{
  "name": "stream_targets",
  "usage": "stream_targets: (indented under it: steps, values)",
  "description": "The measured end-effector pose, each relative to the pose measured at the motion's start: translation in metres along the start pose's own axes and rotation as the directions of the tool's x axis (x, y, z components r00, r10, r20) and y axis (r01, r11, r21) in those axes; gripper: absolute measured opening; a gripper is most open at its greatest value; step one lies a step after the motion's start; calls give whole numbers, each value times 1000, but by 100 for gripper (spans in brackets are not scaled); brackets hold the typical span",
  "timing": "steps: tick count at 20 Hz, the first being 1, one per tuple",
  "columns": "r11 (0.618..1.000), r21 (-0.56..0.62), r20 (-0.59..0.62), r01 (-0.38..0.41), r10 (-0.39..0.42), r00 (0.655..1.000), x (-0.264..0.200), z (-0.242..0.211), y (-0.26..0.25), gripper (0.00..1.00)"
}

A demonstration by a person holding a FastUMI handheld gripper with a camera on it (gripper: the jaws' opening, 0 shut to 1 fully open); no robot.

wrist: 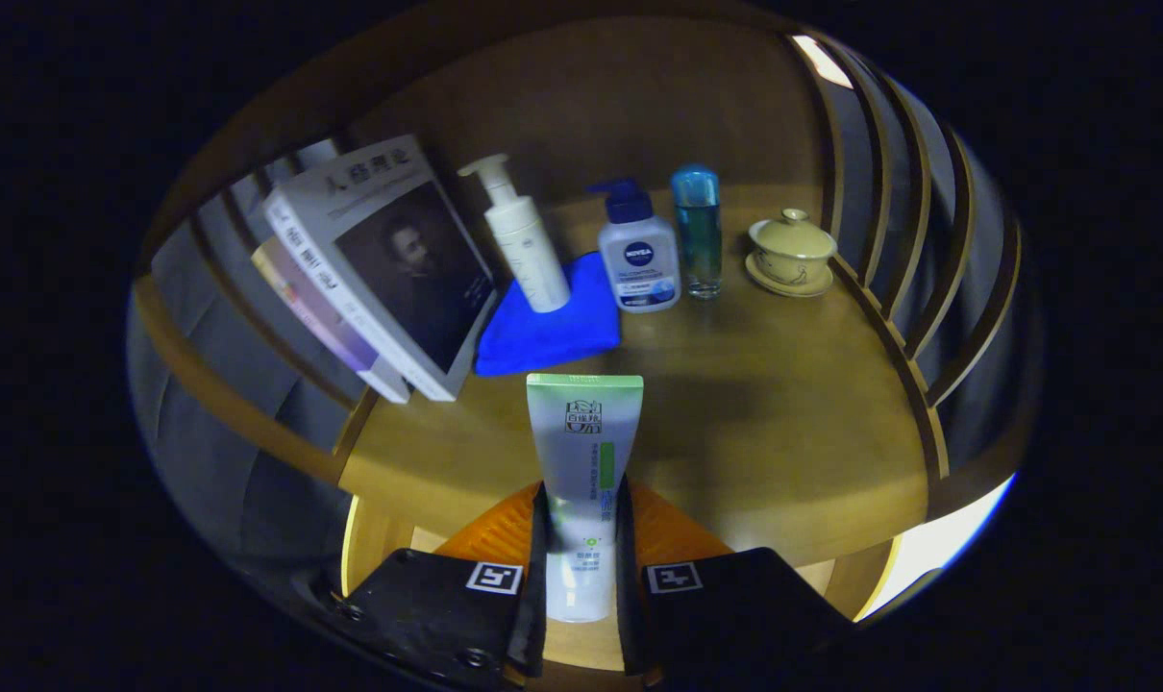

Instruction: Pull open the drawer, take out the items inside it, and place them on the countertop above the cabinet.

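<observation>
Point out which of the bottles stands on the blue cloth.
The white pump bottle, beside the leaning books; the other two stand on bare wood. The tongs grip a tube.

The countertop is smooth, satin-finished wood, like the slatted rails. The tube, pinched between both fingers of the gripper, looks like matt plastic. The cloth is soft fabric. The books have paper covers; the lidded cup looks glazed ceramic.

Gripper: two square coded markers are being carried on its finger blocks; ribbed faces are being shown ahead, screw heads nearer.
</observation>
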State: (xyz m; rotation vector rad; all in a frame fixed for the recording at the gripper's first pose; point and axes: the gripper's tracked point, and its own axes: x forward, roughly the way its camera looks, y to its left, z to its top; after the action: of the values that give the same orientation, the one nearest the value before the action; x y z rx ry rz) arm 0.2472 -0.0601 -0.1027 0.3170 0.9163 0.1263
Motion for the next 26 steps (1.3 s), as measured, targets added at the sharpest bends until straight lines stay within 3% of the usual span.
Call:
stream_targets:
  steps: [9, 16, 21, 26]
  values:
    - [986, 166, -29, 2, 3, 1000, 45, 13, 2, 37]
    - [990, 141, -14, 13, -11, 1000, 52, 9, 5, 48]
    - [999, 29, 137, 34, -38, 990, 20, 20, 19, 100]
    - [992, -118, 283, 40, -5, 959, -29, 8, 49, 98]
